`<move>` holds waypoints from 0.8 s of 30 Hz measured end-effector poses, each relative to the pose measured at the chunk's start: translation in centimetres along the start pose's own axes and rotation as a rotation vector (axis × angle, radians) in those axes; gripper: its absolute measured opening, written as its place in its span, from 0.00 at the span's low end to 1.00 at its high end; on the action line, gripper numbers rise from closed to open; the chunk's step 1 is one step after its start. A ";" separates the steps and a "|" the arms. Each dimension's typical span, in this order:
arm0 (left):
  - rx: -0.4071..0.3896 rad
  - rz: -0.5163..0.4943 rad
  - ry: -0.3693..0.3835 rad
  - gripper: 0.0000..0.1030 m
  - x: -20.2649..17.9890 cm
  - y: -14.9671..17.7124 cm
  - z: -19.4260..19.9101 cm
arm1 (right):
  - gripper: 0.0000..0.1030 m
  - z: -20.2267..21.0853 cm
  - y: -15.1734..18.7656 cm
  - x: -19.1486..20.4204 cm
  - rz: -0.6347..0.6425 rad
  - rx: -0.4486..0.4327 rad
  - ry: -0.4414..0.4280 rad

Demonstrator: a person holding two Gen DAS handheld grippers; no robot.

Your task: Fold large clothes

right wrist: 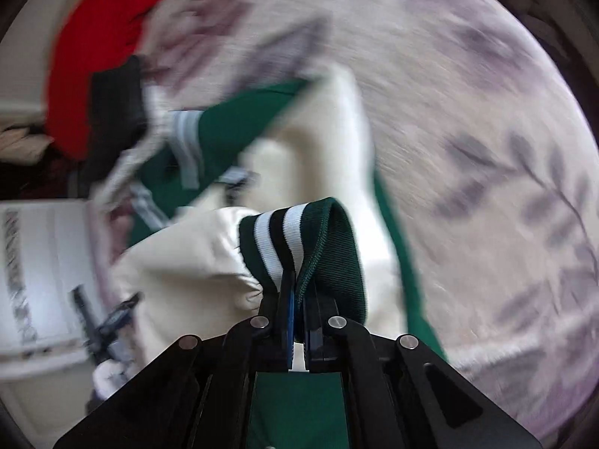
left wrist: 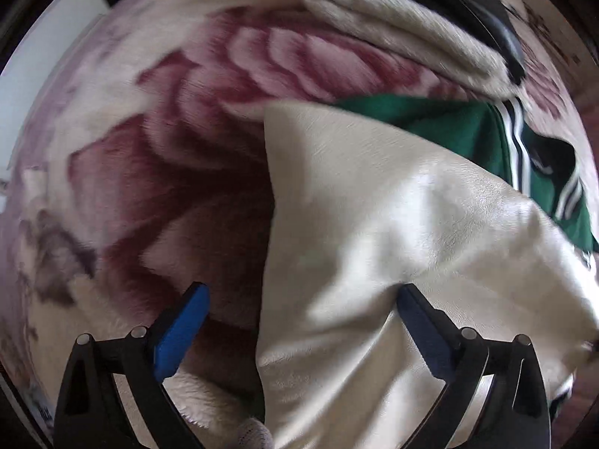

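Observation:
A green jacket with cream sleeves and striped ribbed trim lies on a flowered blanket. In the left wrist view its cream sleeve fills the middle and right, with the green body behind it. My left gripper is open, its blue fingers wide apart, and the cream fabric's edge hangs between them. In the right wrist view my right gripper is shut on the green ribbed cuff with white stripes and holds it lifted. The cream sleeve trails left from it.
The pink and cream flowered blanket covers the surface; it also shows in the right wrist view. A folded cream and dark garment lies at the back. A red item and a white box sit at left.

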State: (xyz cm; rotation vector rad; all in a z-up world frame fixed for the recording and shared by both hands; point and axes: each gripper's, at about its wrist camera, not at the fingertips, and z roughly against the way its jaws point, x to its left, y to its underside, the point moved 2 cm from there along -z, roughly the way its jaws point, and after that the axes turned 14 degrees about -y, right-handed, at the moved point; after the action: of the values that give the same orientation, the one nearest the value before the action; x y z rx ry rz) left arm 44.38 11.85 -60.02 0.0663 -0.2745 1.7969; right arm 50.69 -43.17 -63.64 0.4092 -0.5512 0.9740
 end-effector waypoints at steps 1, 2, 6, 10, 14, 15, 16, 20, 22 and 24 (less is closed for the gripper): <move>-0.004 -0.007 0.007 1.00 0.1 0.2 0.2 | 0.03 -1.1 -0.2 -1.9 -0.073 0.010 0.031; -0.006 -0.009 0.011 1.00 0.3 0.4 0.6 | 0.04 -2.1 -0.4 -3.4 -0.122 0.040 0.038; -0.099 -0.009 0.002 1.00 1.4 1.7 4.4 | 0.36 -3.1 -0.8 -5.2 -0.219 0.064 0.083; -0.183 0.012 0.009 1.00 1.7 4.0 8.2 | 0.57 1.5 -0.1 -2.1 -0.084 -0.050 0.094; -0.219 -0.009 0.019 1.00 0.4 5.1 8.8 | 0.57 3.5 1.9 0.3 0.059 -0.077 0.086; -0.216 -0.022 0.007 1.00 -0.1 5.4 8.3 | 0.57 3.1 2.0 0.9 0.089 -0.063 0.068; -0.197 -0.038 -0.013 1.00 -0.8 5.6 7.2 | 0.57 2.4 2.0 1.2 0.123 -0.044 0.061; -0.107 -0.096 -0.063 1.00 -2.5 5.8 3.3 | 0.57 -3.8 1.0 -0.3 0.137 0.069 0.174; -0.136 -0.110 -0.068 1.00 -3.2 6.9 4.4 | 0.57 -4.6 1.4 -1.8 0.073 0.114 0.210; -0.167 -0.118 -0.063 1.00 -3.6 8.0 5.9 | 0.57 -1.9 2.7 -2.0 0.049 0.084 0.150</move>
State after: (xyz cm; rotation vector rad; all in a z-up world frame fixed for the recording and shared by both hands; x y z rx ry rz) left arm 36.93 5.41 -56.22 0.0200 -0.4559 1.6509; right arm 47.99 -42.06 -66.15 0.3953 -0.3864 1.0683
